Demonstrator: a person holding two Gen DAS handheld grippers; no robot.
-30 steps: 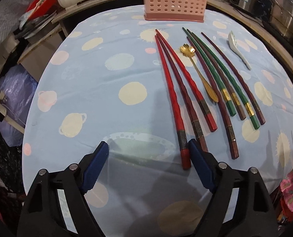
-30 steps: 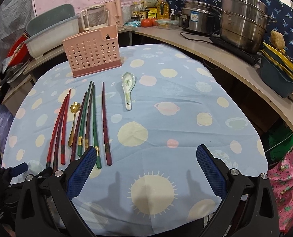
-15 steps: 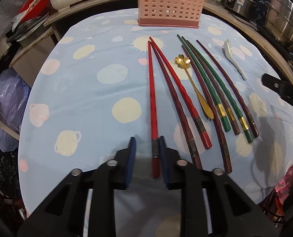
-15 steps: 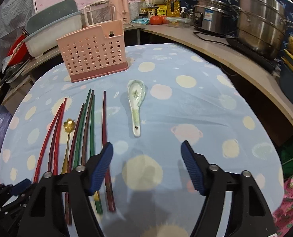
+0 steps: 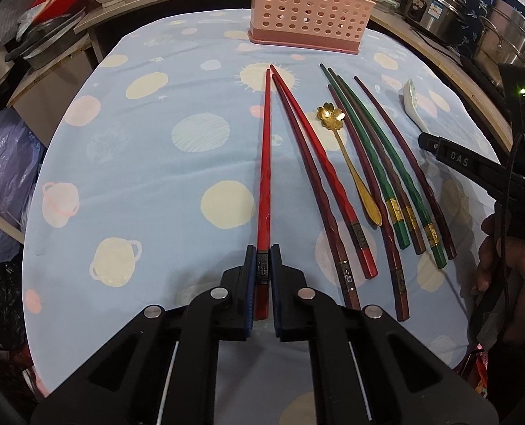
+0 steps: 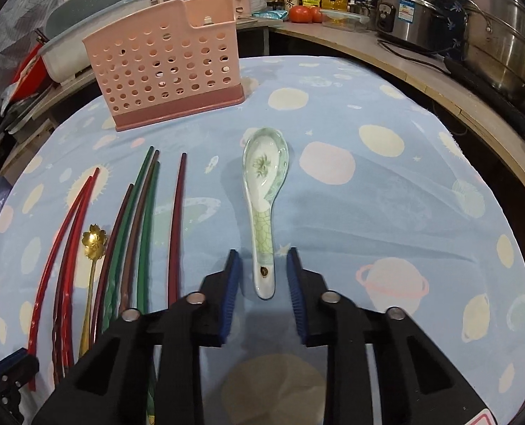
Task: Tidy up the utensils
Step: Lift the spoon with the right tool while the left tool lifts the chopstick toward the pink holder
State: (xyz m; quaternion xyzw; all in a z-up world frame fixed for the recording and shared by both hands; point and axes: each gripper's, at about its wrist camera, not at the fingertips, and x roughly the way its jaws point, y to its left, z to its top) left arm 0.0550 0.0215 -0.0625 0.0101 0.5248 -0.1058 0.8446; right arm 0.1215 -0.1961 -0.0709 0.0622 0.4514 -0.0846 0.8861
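Left gripper [image 5: 262,265] closing, pads pinch near end of red chopstick [image 5: 265,163]. Stick points straight ahead toward pink basket [image 5: 308,7].

Right gripper [image 6: 262,276] closing, pads not touching white spoon [image 6: 264,194] handle between them.

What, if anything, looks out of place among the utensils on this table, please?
Only the gold flower spoon stands out: it lies among the chopsticks, with red chopsticks on one side and interleaved green and brown chopsticks on the other. Nothing looks spilled or damaged.
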